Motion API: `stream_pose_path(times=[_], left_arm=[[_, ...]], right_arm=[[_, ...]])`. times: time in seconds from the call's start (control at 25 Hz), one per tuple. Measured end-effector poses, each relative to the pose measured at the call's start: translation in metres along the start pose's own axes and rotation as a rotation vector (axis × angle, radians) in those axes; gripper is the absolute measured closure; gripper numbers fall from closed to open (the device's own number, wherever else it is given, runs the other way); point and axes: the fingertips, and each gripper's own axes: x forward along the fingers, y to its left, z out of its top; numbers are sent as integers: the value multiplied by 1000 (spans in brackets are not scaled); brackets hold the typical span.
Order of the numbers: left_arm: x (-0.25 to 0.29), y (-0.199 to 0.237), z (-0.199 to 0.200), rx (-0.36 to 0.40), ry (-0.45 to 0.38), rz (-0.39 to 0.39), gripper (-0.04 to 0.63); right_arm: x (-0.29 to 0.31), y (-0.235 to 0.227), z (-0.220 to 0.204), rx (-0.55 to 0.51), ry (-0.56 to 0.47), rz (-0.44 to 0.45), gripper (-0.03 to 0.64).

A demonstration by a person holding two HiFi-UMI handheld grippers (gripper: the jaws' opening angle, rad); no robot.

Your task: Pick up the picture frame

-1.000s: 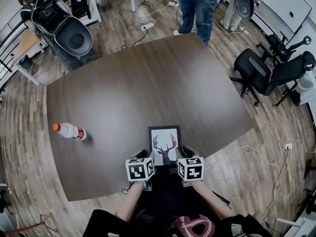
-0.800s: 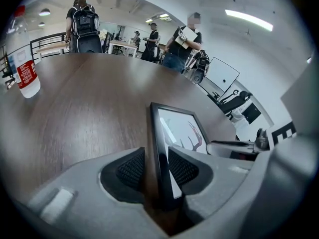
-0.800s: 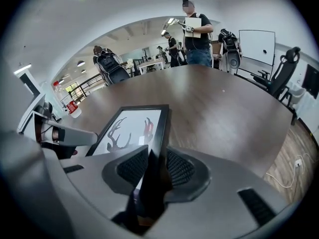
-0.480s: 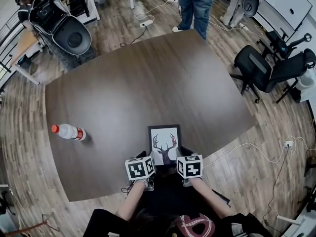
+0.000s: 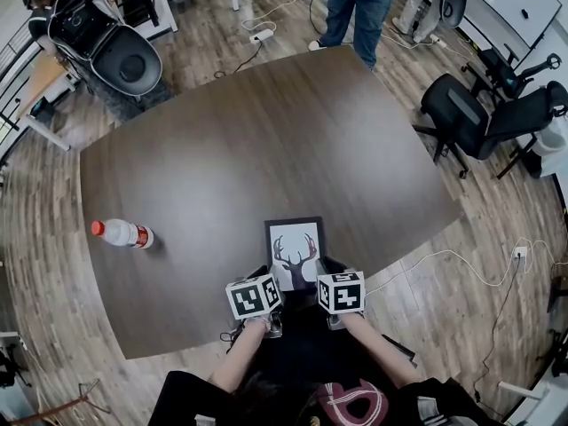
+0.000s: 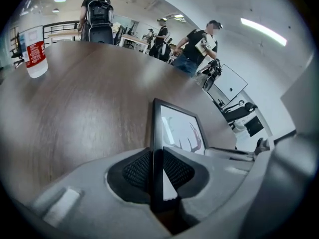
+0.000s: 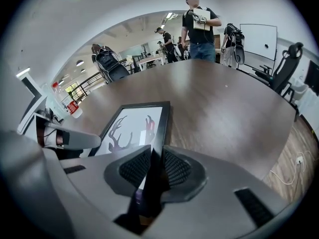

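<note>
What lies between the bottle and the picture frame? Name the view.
Only bare table lies between the bottle and the picture frame; the head view shows it.

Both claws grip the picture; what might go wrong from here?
The left gripper and right gripper have just been closing on the thin side edges of the picture frame, near one end. Lifted unevenly, it may twist or slip out. It is close to the near edge of the table, so a drop might reach the floor.
</note>
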Motion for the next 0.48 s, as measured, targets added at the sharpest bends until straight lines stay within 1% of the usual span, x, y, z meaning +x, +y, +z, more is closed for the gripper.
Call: stream_pose_path(times=[0.08,0.16,0.28,0.48], left_arm=[[1,-3,-1,33,0,34,515],[3,-4,-3,64,6,46,515],[3,-3,-4,51,16,33,515],[3,-6,-5,66,16,35,517]], right_arm=[[-1,-2,-1,3,2,5,534],[-1,-3,-3,-3,4,5,534],[-1,-2,-4,-7,7,2,535],[-4,-5,-6,7,1,15,537]])
